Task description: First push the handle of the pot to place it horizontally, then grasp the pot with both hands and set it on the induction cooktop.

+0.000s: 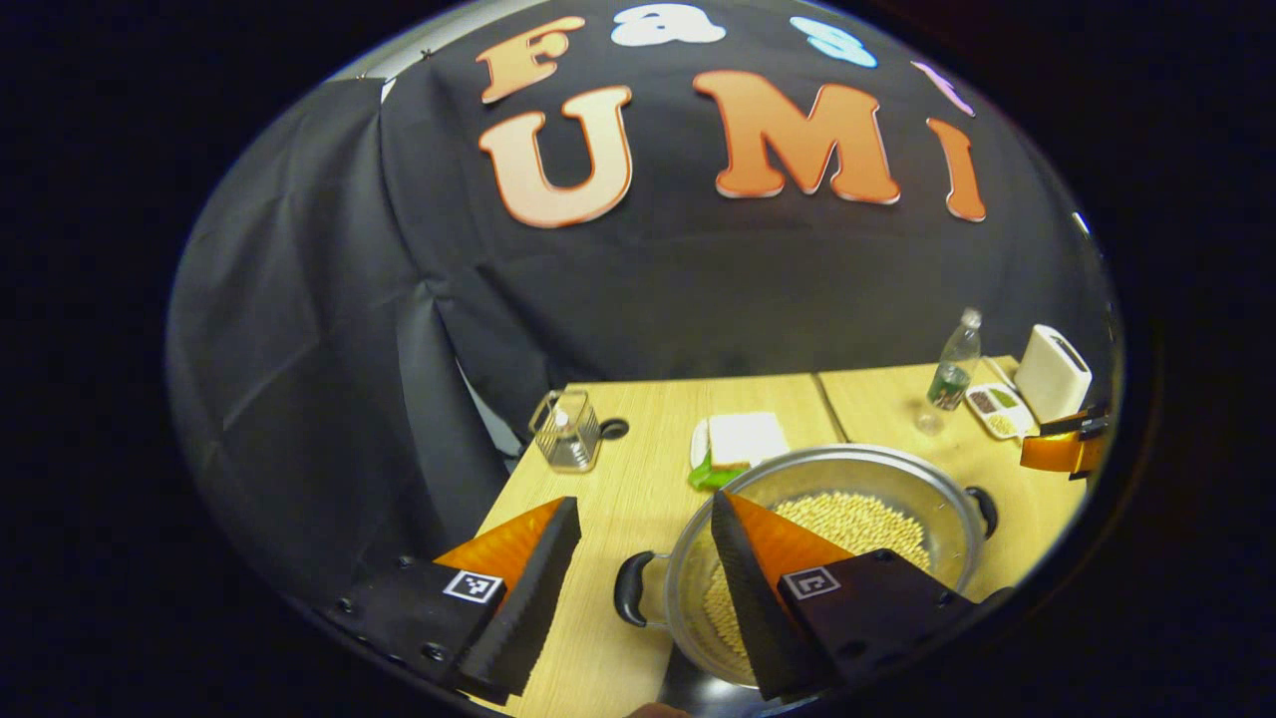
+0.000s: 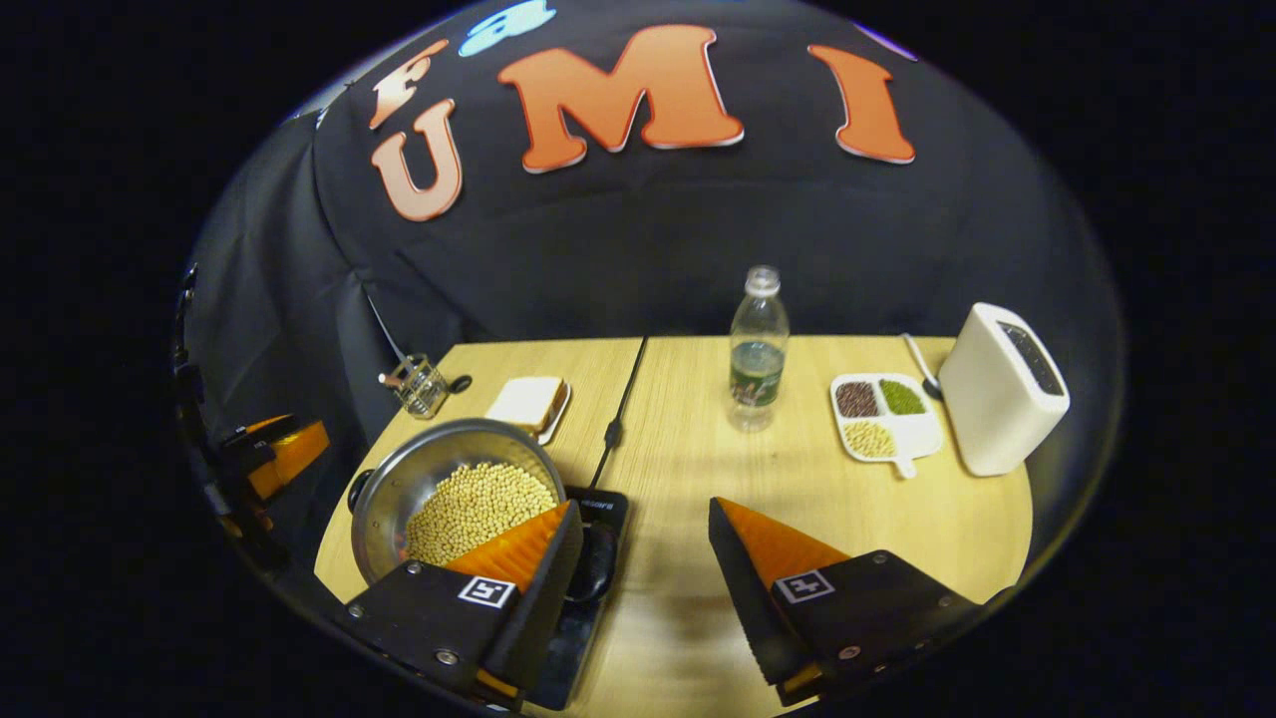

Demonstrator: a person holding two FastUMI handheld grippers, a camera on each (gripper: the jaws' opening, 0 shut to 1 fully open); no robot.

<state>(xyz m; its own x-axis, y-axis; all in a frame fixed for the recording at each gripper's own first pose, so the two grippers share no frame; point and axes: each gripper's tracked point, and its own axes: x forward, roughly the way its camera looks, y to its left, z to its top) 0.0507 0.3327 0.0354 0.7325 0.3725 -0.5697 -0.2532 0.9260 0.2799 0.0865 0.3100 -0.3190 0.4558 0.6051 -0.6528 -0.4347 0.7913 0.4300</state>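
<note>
Wooden tabletop [image 2: 698, 449] carries the bean-filled pot [image 2: 454, 489] near its front left corner, touching the induction cooktop [image 2: 598, 519], while left gripper [image 1: 643, 558] and right gripper [image 2: 643, 558] both gape apart.

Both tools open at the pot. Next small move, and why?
Probably shut the left tool on the near handle of the pot: the handle sits between its open jaws, ungripped, and the pot looks only partly over the cooktop.
</note>
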